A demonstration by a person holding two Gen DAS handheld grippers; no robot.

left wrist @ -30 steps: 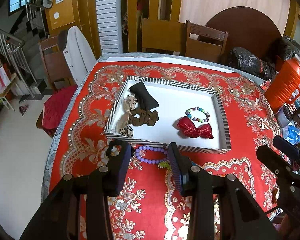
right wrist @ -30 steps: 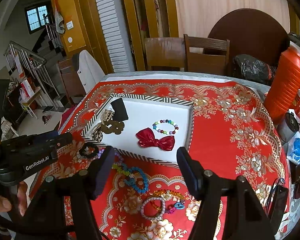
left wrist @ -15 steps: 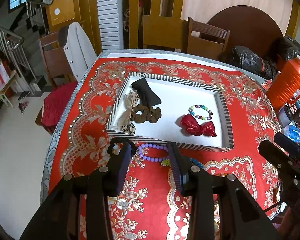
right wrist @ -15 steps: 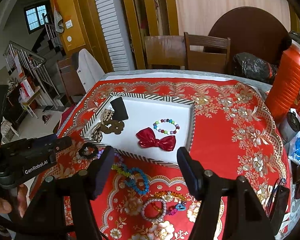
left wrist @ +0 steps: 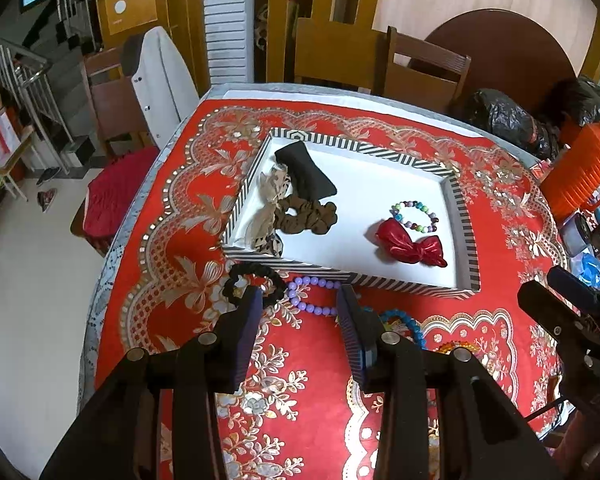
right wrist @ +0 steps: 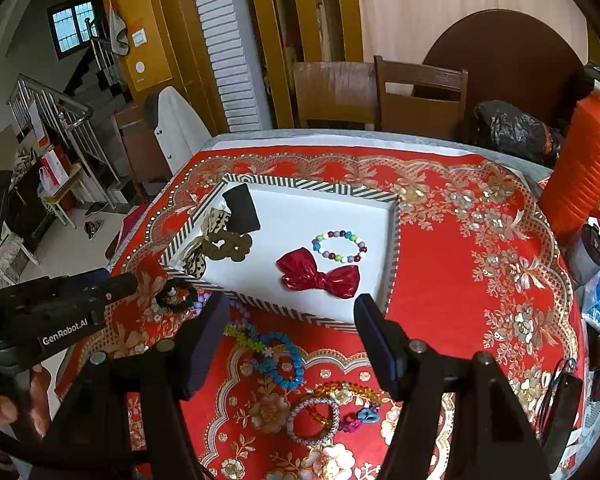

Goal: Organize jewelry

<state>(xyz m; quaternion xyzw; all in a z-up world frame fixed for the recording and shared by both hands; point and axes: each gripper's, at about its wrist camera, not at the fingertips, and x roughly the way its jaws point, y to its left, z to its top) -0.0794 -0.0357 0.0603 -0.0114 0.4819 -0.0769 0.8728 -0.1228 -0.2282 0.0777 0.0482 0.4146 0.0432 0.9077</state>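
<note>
A striped-rim white tray on the red tablecloth holds a black cloth, brown scrunchie, multicolour bead bracelet and red bow. In front of the tray lie a black scrunchie, purple bead bracelet, blue bead bracelet and more bracelets. My left gripper hovers open above the purple bracelet, holding nothing. My right gripper hangs open over the tray's near rim and the loose bracelets, also holding nothing.
An orange ribbed jug and small clutter stand at the table's right edge. Black bags sit at the back right. Wooden chairs stand behind the table; the left edge drops to the floor.
The left gripper view has shifted slightly, so the tray sits a little further off and the black scrunchie shows fully beside the left finger. The right gripper has kept still.
</note>
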